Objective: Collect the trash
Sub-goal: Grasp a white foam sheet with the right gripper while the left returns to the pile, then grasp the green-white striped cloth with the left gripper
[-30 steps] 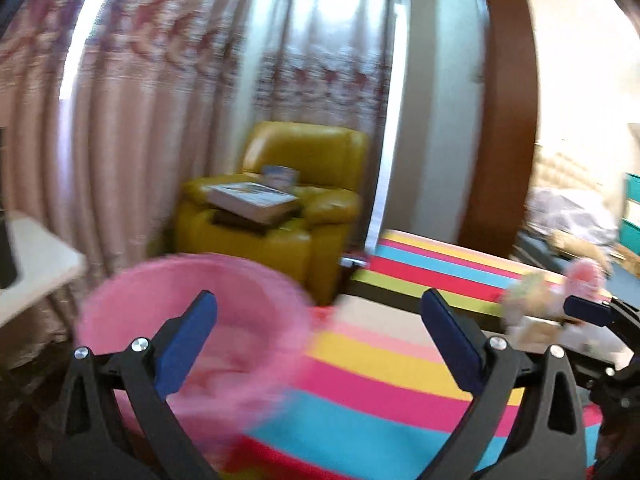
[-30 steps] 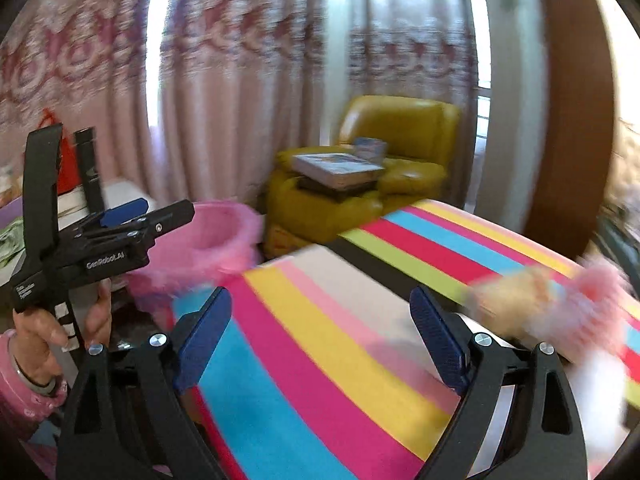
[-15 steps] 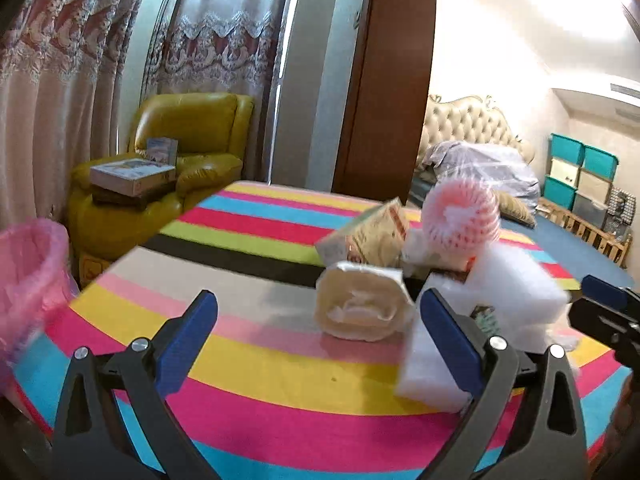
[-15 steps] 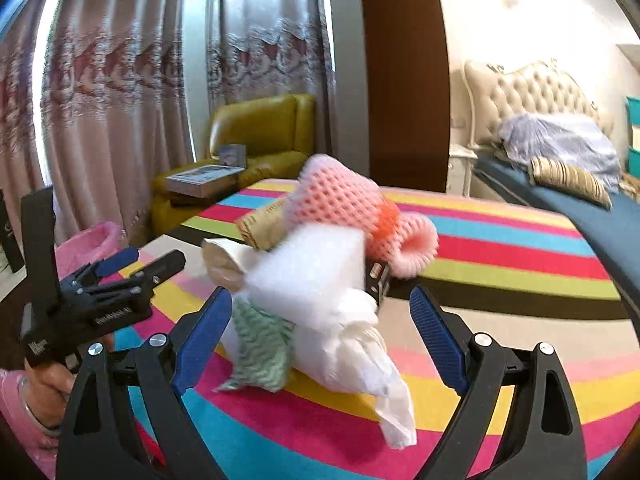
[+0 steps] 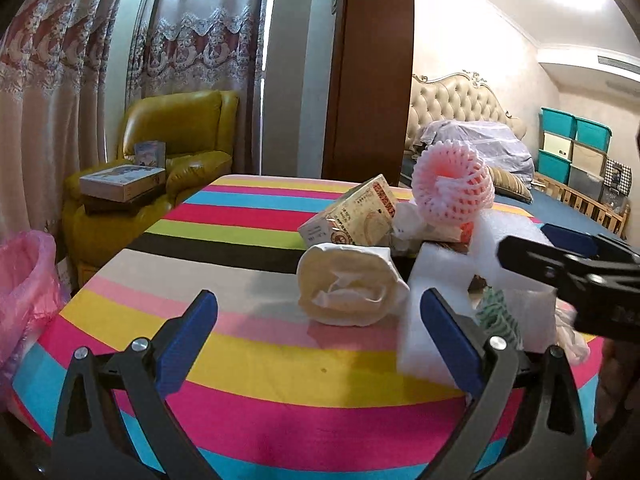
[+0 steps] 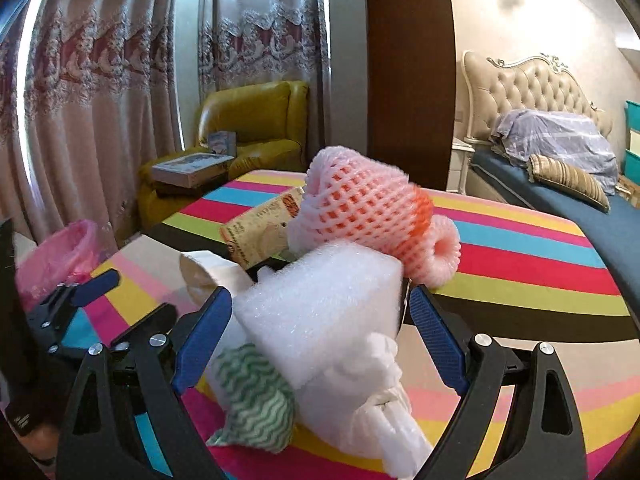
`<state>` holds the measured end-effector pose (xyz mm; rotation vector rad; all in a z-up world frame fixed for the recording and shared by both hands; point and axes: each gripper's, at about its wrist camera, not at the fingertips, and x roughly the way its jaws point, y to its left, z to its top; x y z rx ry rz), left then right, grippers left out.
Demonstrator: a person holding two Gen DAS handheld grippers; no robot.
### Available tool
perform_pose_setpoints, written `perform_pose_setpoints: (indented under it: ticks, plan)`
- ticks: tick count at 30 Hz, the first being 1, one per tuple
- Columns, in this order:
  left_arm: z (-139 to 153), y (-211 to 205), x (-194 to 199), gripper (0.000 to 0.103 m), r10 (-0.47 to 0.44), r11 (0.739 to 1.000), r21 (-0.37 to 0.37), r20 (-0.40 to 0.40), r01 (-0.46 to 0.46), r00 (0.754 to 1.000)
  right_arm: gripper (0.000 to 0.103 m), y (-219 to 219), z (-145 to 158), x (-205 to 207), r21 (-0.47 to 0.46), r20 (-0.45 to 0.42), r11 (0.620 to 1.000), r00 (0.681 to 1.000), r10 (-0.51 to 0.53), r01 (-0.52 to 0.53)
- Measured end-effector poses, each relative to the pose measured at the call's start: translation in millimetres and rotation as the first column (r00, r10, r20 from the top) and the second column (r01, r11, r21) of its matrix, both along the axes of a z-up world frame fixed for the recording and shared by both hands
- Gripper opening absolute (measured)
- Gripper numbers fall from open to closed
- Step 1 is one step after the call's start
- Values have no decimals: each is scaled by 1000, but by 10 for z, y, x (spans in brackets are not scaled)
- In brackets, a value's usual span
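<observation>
Left wrist view
Left claw (image 5: 318, 330): I see it spread wide with nothing between the pads, hanging over the striped worktop (image 5: 224, 356).
Paper roll (image 5: 352, 284): it lies just ahead of this claw, a little toward its right pad. I judge it light, soft and crushable; I would close across its middle.
Carton (image 5: 352, 212): beyond the roll, tilted, leaning into the heap. Probably empty and stiff enough to pinch by its flat sides.
Pink net sleeve (image 5: 452, 188): on top of the heap, further off to the right. Springy and almost weightless, I think.
Right claw (image 5: 568, 256): reaches in from the right edge, over the foam.
Pink bin bag (image 5: 24, 292): far off this claw's left side, beside the worktop; likely where the trash goes.

Right wrist view
Right claw (image 6: 320, 332): spread wide, the pads either side of the foam block (image 6: 320, 304) without pressing on it.
Foam block: sits between the pads, resting on crumpled white wrapping (image 6: 380, 412). Light and squashy, it should give under the pads; a hold across its short sides looks safest, since its skin may slip.
Green patterned cloth (image 6: 256, 396): low, just inside the left pad; limp, apt to drag along.
Left claw (image 6: 80, 300): seen off the left side, apart from the heap.
</observation>
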<state>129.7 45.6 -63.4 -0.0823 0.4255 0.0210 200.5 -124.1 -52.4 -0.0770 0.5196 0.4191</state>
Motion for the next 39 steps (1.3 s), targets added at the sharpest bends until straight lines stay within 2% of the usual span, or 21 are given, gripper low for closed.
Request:
perform_pose_setpoints:
  ticks: [3, 7, 17, 22, 26, 28, 29, 32, 37, 38, 39]
  plan:
    - [5, 12, -7, 98, -2, 1000, 2, 7, 2, 1000, 83, -54, -60, 54, 13, -34, 1000, 999, -15, 15]
    - [-5, 23, -10, 98, -5, 1000, 0, 2, 5, 1000, 67, -160, -51, -10, 36, -23, 999, 1000, -14, 15]
    - [1, 33, 0, 98, -37, 999, -1, -7, 37, 999, 62, -879, -11, -128, 139, -32, 984, 994, -107, 110]
    - [54, -217, -148, 98, -154, 988, 4, -12, 154, 988, 62, -1122, -13, -216, 141, -19, 979, 989, -144, 145]
    - [18, -659, -176, 98, -275, 953, 111, -71, 282, 959, 62, -1208, -64, -285, 145, -16, 977, 987, -158, 159]
    - [-53, -821, -162, 86, -296, 938, 158, -103, 309, 950, 62, -1240, -78, -313, 145, -14, 976, 987, -163, 163]
    - [-95, -895, -139, 75, -313, 928, 171, -132, 333, 941, 62, -1253, -85, -319, 146, -14, 975, 986, -165, 165]
    - [-191, -1006, -47, 57, -330, 917, 167, -190, 362, 925, 62, -1308, -95, -354, 156, -15, 973, 986, -168, 168]
    - [-228, -1053, 49, 54, -289, 924, 189, -222, 332, 931, 62, -1357, -131, -381, 158, -19, 973, 986, -167, 168]
    - [-233, -1075, 49, 49, -282, 920, 213, -222, 329, 933, 62, -1359, -144, -380, 158, -23, 973, 986, -165, 167]
    - [-243, -1088, 48, 32, -274, 916, 236, -220, 323, 936, 62, -1354, -165, -387, 158, -27, 974, 987, -160, 163]
